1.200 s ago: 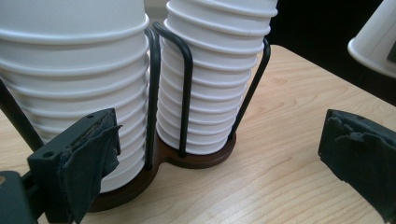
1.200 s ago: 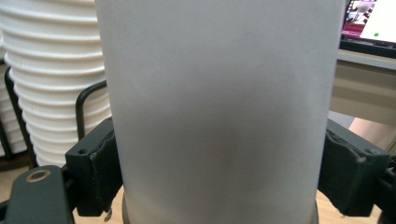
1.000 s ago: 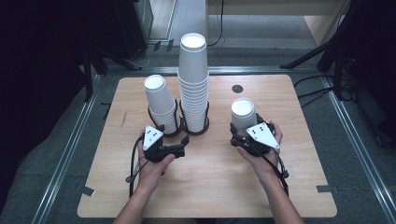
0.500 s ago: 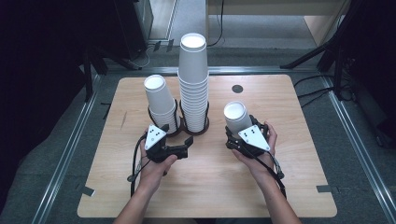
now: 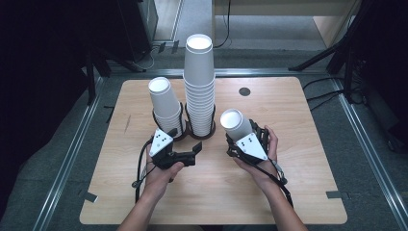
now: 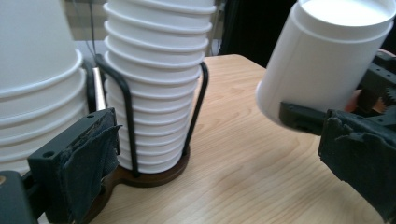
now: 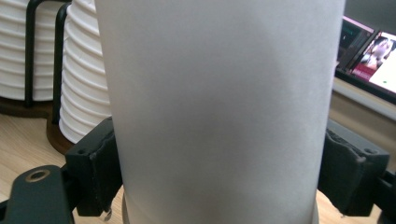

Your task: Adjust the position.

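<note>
A single white paper cup [image 5: 235, 123] is tilted to the left, and my right gripper [image 5: 241, 135] is shut on its lower wall. In the right gripper view the cup [image 7: 215, 102] stands between both black pads [image 7: 100, 163]. A tall stack of white cups [image 5: 199, 86] stands in a black wire holder at the table's middle. A shorter stack [image 5: 166, 103] stands in a second holder to its left. My left gripper [image 5: 195, 153] lies in front of the holders, open and holding nothing, pointing right. The left gripper view has the tall stack [image 6: 154, 84] ahead and the held cup [image 6: 322, 56] at upper right.
The wooden table [image 5: 298, 192] has a small dark round hole [image 5: 244, 91] at the back right. The brown holder base [image 6: 149, 175] sits close to my left gripper's left jaw. Lit screens [image 7: 373, 51] stand beyond the table.
My right gripper has carried the single cup left and nearer the person, tilting it towards the stacks. The left gripper has swung slightly to point right.
</note>
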`<state>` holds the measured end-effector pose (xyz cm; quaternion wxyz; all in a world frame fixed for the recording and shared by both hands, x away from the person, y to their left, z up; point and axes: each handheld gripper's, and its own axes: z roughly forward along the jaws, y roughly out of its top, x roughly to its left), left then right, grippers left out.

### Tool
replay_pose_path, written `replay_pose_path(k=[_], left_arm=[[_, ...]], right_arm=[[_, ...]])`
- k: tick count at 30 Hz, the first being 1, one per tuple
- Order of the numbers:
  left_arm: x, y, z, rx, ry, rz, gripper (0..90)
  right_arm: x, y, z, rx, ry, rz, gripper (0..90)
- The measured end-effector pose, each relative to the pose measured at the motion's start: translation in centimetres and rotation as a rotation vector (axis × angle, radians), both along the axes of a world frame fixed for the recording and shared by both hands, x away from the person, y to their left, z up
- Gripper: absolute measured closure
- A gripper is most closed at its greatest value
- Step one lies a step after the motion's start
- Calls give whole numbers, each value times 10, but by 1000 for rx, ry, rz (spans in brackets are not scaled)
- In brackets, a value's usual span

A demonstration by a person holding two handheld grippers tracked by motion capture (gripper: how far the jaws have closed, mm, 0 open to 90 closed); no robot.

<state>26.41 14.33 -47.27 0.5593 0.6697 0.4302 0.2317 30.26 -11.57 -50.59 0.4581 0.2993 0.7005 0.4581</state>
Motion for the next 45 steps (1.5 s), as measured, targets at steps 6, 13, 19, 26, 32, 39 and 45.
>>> replay_pose_path(k=[6,13,19,26,32,39,45], left_arm=[[0,-5,0,-1,0,-27,0],[-1,-9,0,-7,2,-61,0],[-2,-13,-1,-7,3,-94,0],[-2,-19,-1,-3,9,-130,0],[-2,-24,-1,-12,10,-151,0],[-2,-29,-1,-18,22,-176,0],[-1,-31,0,-33,24,-183,0]], right_arm=[[-1,2,-2,-51,-22,2,135],[-5,6,-6,-146,-82,31,134],[-9,13,-10,-223,-123,77,133],[-12,19,-13,-258,-153,106,131],[-16,22,-16,-292,-174,140,130],[-21,27,-19,-319,-190,193,129],[-24,28,-21,-353,-205,208,128]])
